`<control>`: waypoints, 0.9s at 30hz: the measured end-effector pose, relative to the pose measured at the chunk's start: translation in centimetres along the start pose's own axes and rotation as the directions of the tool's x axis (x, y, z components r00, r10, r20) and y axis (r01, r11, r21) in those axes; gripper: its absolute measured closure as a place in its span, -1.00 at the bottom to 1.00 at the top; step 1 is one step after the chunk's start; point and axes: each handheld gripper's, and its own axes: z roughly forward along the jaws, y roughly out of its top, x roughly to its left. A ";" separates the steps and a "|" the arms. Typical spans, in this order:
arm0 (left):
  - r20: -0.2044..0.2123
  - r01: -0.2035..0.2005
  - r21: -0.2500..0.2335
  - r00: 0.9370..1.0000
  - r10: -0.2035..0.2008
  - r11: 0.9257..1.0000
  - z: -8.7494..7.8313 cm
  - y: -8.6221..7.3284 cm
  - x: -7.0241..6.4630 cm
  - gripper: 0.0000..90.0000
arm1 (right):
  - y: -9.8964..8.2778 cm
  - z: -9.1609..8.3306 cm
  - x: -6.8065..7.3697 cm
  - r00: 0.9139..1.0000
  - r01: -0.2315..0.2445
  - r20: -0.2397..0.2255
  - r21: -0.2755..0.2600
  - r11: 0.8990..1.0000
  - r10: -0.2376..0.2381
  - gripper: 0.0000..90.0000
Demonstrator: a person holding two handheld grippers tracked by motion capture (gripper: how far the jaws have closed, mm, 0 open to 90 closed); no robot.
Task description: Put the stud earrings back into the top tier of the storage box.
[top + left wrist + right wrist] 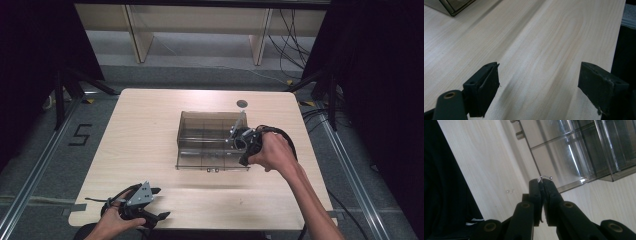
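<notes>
A pale wooden desk [150, 140] carries a smoke-tinted clear compartment box [207, 140], standing right of the desk's centre with its lid raised at the box's right end. The right gripper [240, 140] is held at the box's right side, just above the near-right corner of the box. In the right gripper view its jaws are pressed together on a small bent wire piece with a bead end [544, 177], which sticks out past the jaw tips. The piece hangs clear of the desk, in front of the box's outer wall; which compartment lies nearest cannot be told. A second tiny metal piece [510, 191] lies on the bare desk beside the box. The left gripper [155, 202] rests near the desk's near-left corner, well apart from the box. In the left gripper view its jaws stand wide apart with nothing but bare wood between them.
</notes>
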 end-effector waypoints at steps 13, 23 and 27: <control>0.009 0.008 -0.004 1.000 -0.008 1.000 0.0 0.0 -0.1 -0.63 | 1.6 1.4 -1.8 1.000 -0.010 -0.011 0.014 1.000 0.010 0.93; 0.006 0.001 0.003 1.000 -0.001 1.000 -0.1 0.0 0.0 -0.63 | 2.1 2.8 -2.6 1.000 -0.021 -0.023 0.042 0.999 0.022 0.92; 0.004 -0.003 0.004 1.000 0.003 1.000 -0.1 0.0 0.0 -0.63 | 2.2 3.4 -2.8 1.000 -0.008 -0.025 0.036 0.999 0.009 0.92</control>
